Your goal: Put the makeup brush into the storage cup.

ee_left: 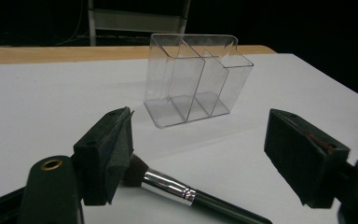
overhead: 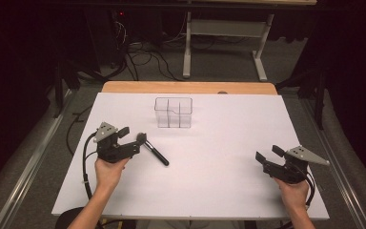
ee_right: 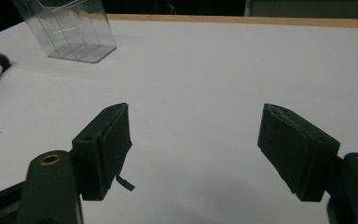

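Two grippers spread wide, one makeup brush (overhead: 152, 150) waiting on the white surface (overhead: 209, 186).

We hold our left gripper (overhead: 129, 139) right over the brush, its fingers (ee_left: 107, 154) parted and pinching nothing; the bristle end lies by one finger, the handle running away toward our right and nearer us. Our right gripper (overhead: 268, 153), fingers also apart, sits well off. Beyond stands the clear divided organizer (overhead: 173, 112).
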